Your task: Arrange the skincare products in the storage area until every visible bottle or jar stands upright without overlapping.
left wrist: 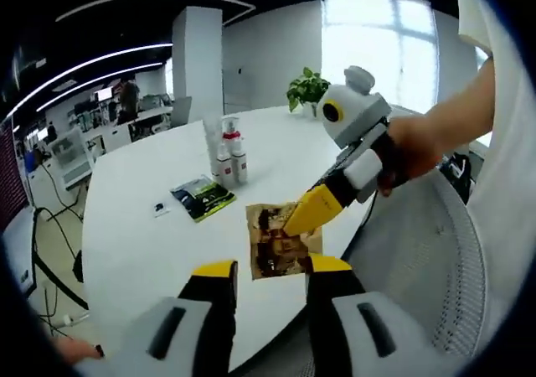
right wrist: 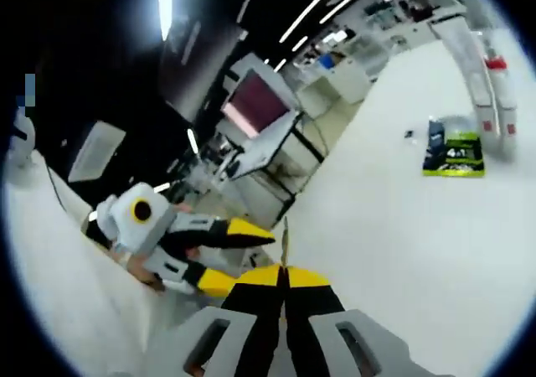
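Near the white round table's point(left wrist: 151, 243) edge, the right gripper point(left wrist: 295, 219) pinches a brown foil sachet point(left wrist: 276, 245); the left gripper point(left wrist: 270, 275) gapes empty. White red-capped bottles point(left wrist: 228, 155) stand well apart (upright); a careless swing could topple them.

perhaps three bottles point(left wrist: 226, 151), two packets point(left wrist: 201, 198)

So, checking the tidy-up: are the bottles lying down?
No, the bottles stand upright in a cluster on the table in the left gripper view.
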